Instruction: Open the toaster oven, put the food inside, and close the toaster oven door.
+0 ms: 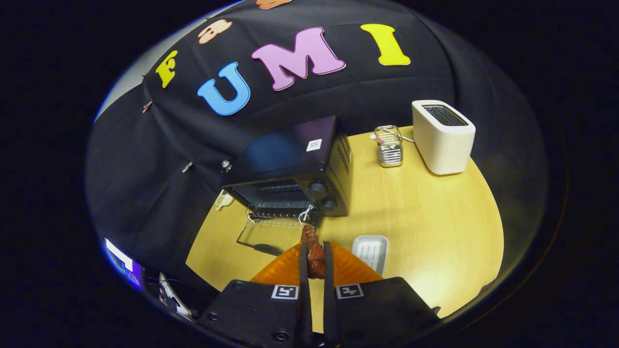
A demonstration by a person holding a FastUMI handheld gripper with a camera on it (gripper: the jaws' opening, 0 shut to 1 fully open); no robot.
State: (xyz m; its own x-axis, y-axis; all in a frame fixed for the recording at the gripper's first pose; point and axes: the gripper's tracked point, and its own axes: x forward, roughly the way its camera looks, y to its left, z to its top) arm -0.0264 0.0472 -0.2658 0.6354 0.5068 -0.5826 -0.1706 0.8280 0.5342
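Oven [295,166] door [271,234] is down; my hand-held gripper [315,258] pinches the food [314,251]. I must still load it and close up.

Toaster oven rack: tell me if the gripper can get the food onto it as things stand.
Probably yes. The gripper is shut on the food, the toaster oven door lies open just ahead, and nothing stands between them.

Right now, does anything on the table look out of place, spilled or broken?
Nothing stands out. The toaster oven has its door folded down, as the task needs. The tongs are shut on the food, just short of the door. The small tray lies flat, the white toaster stands upright.
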